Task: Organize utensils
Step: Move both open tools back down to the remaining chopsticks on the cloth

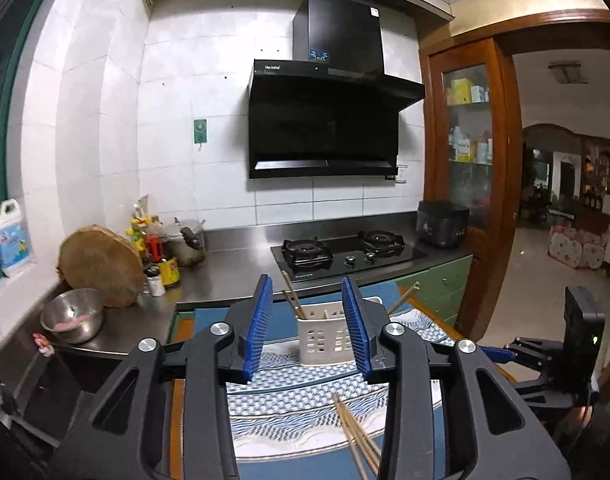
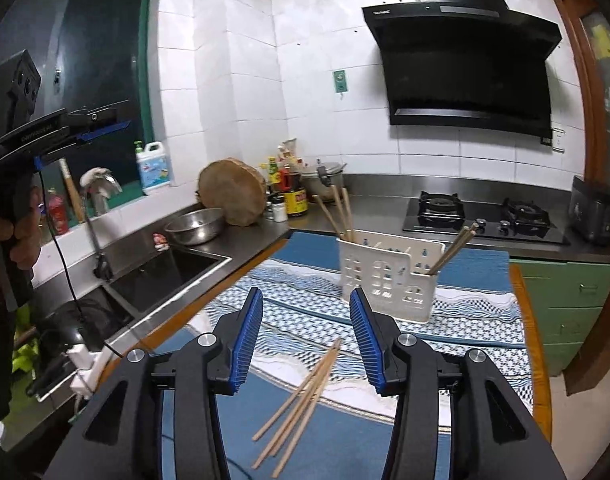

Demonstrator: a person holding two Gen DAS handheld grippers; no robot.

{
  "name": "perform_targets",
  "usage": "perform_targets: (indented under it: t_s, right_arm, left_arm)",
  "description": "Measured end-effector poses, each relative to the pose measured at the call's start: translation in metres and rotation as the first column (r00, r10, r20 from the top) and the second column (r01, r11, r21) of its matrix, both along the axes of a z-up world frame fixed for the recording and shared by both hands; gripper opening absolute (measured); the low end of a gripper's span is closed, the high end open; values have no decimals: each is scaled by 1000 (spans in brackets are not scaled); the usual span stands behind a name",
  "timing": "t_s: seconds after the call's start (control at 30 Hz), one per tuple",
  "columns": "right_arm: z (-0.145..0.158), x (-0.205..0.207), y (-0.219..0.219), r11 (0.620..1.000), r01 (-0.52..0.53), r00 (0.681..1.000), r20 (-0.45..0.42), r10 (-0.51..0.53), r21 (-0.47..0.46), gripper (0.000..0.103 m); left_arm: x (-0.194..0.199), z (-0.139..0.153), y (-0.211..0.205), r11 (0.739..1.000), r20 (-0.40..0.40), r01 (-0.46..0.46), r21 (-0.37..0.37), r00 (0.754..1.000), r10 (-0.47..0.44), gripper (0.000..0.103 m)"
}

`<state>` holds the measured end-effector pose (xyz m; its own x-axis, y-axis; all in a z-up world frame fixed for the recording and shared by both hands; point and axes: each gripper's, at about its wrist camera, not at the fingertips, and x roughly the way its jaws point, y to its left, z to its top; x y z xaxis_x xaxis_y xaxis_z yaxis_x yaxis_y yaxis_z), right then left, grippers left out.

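A white perforated utensil holder (image 2: 389, 276) stands on a blue patterned cloth (image 2: 477, 320) and holds wooden chopsticks at its left end (image 2: 339, 212) and right end (image 2: 453, 250). Several loose chopsticks (image 2: 301, 404) lie on the cloth in front of it. My right gripper (image 2: 307, 320) is open and empty, above and just behind the loose chopsticks. My left gripper (image 1: 307, 312) is open and empty, with the holder (image 1: 325, 338) seen between its fingers and loose chopsticks (image 1: 357, 436) below. The left gripper also shows at the far left of the right wrist view (image 2: 85, 130).
A steel sink (image 2: 153, 272) and steel bowl (image 2: 195, 226) lie left of the cloth. A round wooden chopping block (image 2: 233, 192), sauce bottles (image 2: 293, 192) and a pot stand at the back. A gas hob (image 2: 485, 216) is behind the holder. Green drawers (image 2: 573, 300) are at right.
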<state>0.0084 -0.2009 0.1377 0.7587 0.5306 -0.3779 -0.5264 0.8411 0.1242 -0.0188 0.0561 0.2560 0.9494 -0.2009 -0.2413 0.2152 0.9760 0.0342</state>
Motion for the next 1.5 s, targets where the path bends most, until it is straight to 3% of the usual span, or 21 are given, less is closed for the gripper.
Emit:
perform_targets:
  t_s: [0.1, 0.33, 0.6, 0.87, 1.0, 1.1, 1.2, 1.5]
  right_arm:
    - [8, -18, 1, 1000, -29, 999, 17, 29, 5, 44]
    - [26, -57, 3, 995, -98, 994, 49, 97, 30, 44]
    - [22, -83, 0, 993, -116, 992, 45, 115, 34, 45]
    - [-48, -68, 3, 998, -61, 992, -109, 61, 10, 45]
    - [-84, -60, 7, 999, -16, 988, -156, 10, -32, 42]
    - [-110, -52, 11, 997, 21, 982, -188, -34, -70, 38]
    - [-133, -46, 16, 997, 25, 972, -233, -43, -77, 34]
    - [-184, -30, 38, 994, 18, 936, -347, -56, -112, 23]
  left_arm:
    - [-25, 10, 2, 999, 21, -14, 36, 1000, 13, 40]
    - [-65, 18, 11, 1000, 13, -1, 26, 1000, 1, 44]
    - [-85, -3, 19, 1000, -63, 18, 23, 998, -16, 46]
    - [-62, -98, 15, 1000, -244, 4, 8, 970, -2, 46]
    - [-42, -155, 8, 1000, -358, -1, -5, 934, -1, 46]
    - [-21, -201, 3, 999, -453, -1, -32, 892, -14, 45]
    - [-9, -230, -7, 999, -497, 1, -49, 867, -25, 45]
    - [19, -285, -36, 999, -557, -7, -34, 830, -13, 41]
